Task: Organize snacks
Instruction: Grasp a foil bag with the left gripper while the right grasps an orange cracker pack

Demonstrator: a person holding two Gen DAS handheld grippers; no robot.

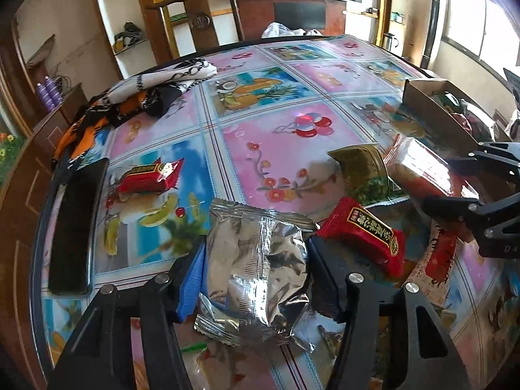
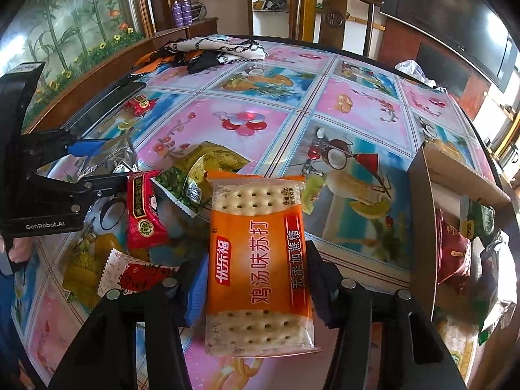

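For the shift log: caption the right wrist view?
Right gripper clamps orange cracker pack above patterned table.

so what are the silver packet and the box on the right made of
Silver packet: looks like metallised foil film, mirror-shiny, sharply creased, with crimped end seams. Box: apparently plain brown cardboard, matte, with a thin raw cut edge; whether it is corrugated I cannot tell.

A home dining room — fruit-print table point(image 1: 279, 149), wooden chair point(image 1: 195, 3), wall shelves point(image 1: 130, 42)

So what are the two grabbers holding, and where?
Left gripper squeezes the silver packet by its sides; right gripper squeezes the orange cracker packet by its sides.
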